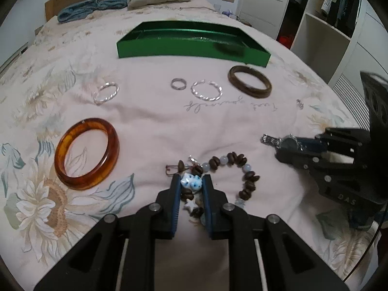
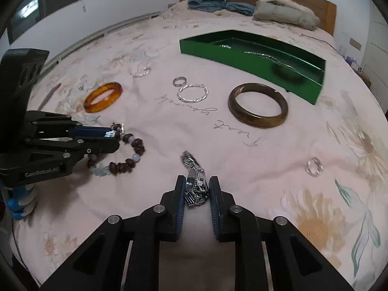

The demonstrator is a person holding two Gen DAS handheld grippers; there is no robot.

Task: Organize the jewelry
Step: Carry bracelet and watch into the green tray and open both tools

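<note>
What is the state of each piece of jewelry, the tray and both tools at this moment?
Left tool: shut on beaded bracelet.
Beaded bracelet: gripped at its blue-and-white bead, rest lying on the bedspread.
Right tool: shut on metal watch.
Metal watch: held on edge between the pads.
Green tray: open, holding some jewelry.
Amber bangle: flat on bedspread.
Brown bangle: flat on bedspread.
Twisted silver bangle: flat on bedspread.

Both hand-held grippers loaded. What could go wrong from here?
1. The left hand-held gripper pinches only the blue-white bead; the rest of the beaded bracelet trails and may swing or slip.
2. The right hand-held gripper holds the metal watch with its band dangling, which may snag the green tray wall.
</note>
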